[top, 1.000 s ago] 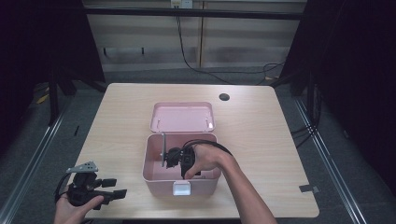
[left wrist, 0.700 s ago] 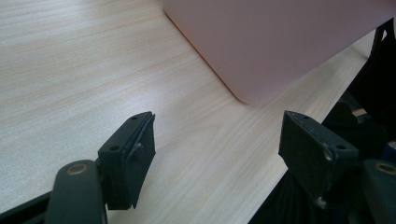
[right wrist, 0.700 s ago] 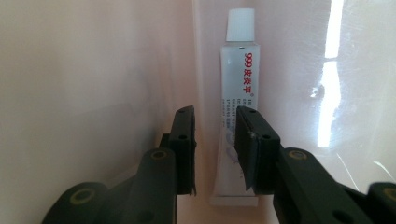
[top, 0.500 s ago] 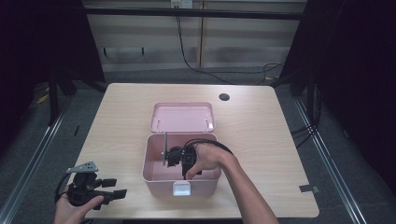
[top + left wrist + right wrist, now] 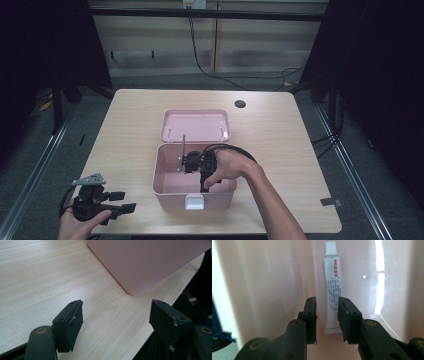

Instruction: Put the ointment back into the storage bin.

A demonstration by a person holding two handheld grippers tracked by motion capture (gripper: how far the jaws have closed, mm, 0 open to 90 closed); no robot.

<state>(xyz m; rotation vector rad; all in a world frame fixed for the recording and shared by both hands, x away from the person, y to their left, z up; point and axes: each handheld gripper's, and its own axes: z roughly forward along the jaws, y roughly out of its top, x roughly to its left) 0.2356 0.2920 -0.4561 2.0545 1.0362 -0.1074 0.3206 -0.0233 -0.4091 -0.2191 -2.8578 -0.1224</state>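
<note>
Tube (image 5: 332, 287) of ointment is seen lying on the floor of the pink box (image 5: 165, 187), against a wall. Right gripper (image 5: 327, 315) is lowered inside, jaws parted narrowly astride the tube's crimped end, nothing clamped. Left gripper (image 5: 120, 317) is rested released on the worktop (image 5: 125, 125). Risk: tube could be pinched off-centre and slip on glossy plastic. Dark room, cables behind.

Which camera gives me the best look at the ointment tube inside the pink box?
The right gripper view: the tube lies on the box floor between the right tongs. In the high view the hand hides it; the left gripper view catches the box's outer wall.
</note>
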